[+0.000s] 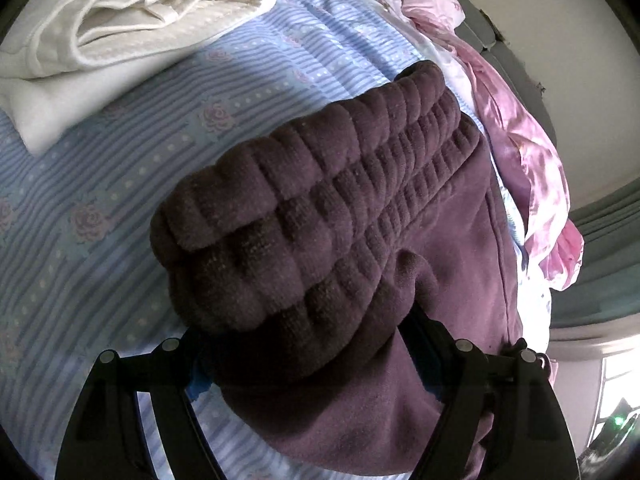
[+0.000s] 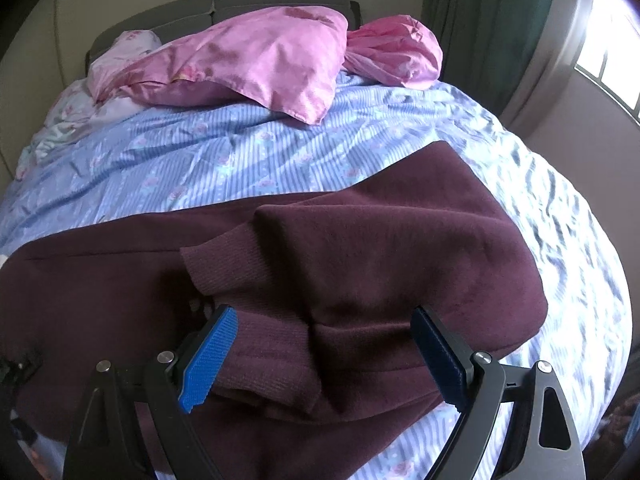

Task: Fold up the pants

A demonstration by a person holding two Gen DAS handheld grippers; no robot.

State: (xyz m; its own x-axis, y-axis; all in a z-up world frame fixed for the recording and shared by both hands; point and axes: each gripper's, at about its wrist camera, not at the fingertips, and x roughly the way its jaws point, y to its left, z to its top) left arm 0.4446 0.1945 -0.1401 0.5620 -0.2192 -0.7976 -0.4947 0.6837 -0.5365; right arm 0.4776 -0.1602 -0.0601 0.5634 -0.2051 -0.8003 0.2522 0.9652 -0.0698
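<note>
In the left wrist view, the left gripper (image 1: 308, 344) stands wide around the thick waistband of the dark red pants (image 1: 320, 208), which lie on the blue striped bed sheet (image 1: 100, 200); whether its hidden tips press the cloth, I cannot tell. In the right wrist view, the right gripper (image 2: 324, 344) is wide too, its blue pads (image 2: 208, 356) on either side of the folded pants cuff (image 2: 256, 352), not squeezing it.

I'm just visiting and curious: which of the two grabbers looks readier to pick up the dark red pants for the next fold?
Probably the left hand-held gripper: the pants' thick waistband already bulges between its fingers. The right hand-held gripper merely straddles the ribbed cuff, pads apparently clear.
</note>
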